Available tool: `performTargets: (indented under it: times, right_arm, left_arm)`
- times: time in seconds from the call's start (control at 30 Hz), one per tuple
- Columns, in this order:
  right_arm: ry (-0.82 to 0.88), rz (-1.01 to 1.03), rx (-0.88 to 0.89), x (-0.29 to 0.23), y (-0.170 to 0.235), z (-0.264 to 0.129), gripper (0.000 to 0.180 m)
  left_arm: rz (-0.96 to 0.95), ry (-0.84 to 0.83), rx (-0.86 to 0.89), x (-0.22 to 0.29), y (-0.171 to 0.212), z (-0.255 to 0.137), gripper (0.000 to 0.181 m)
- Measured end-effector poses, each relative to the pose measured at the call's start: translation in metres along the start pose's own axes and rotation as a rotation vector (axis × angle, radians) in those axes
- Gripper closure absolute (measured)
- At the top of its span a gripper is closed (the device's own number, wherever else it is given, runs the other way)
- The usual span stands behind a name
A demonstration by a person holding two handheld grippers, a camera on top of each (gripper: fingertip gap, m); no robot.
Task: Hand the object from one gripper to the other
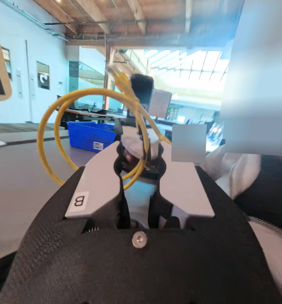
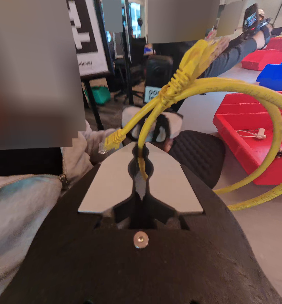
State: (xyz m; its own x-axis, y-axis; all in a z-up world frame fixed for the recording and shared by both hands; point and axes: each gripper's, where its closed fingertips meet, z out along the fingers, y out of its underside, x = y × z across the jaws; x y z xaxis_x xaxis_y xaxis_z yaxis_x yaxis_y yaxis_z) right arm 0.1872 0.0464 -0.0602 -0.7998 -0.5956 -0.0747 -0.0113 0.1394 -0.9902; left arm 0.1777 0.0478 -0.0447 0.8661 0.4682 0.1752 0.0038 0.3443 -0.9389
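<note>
The right gripper (image 2: 141, 146) is pinched closed on a strand of the coiled yellow cable (image 2: 235, 85), tied, its plugs up and left. The left gripper (image 1: 139, 144) stands parted, the cable (image 1: 94, 93) between its tips, loops spreading left, red bin (image 2: 245, 131) beyond

Probably an open-plan office or lab: desks with monitors (image 1: 160, 105), exposed ceiling beams (image 1: 94, 14), red bins (image 2: 245, 136).

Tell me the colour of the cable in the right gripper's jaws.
Yellow. The cable shows best in the right wrist view, coiled and tied near its plugs.
</note>
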Motion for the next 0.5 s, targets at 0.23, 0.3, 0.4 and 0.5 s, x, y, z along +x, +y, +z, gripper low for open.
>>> performTargets:
  times: [0.23,0.3,0.4,0.5]
  right_arm:
    - [0.048,-0.207,-0.251,-0.003,0.037,0.017,0.174]
    - [0.062,-0.234,-0.269,-0.003,0.039,0.019,0.173]
    - [0.07,-0.165,-0.224,0.001,0.032,0.013,0.152]
    - [-0.005,0.044,-0.069,0.0,0.011,0.004,0.13]
  left_arm:
    - [-0.211,0.067,0.005,0.012,-0.003,0.012,0.162]
    - [-0.161,0.084,0.011,0.014,-0.002,0.012,0.164]
    - [-0.047,0.096,0.006,0.019,-0.003,0.008,0.165]
    - [0.135,0.05,-0.039,0.02,0.0,0.007,0.166]
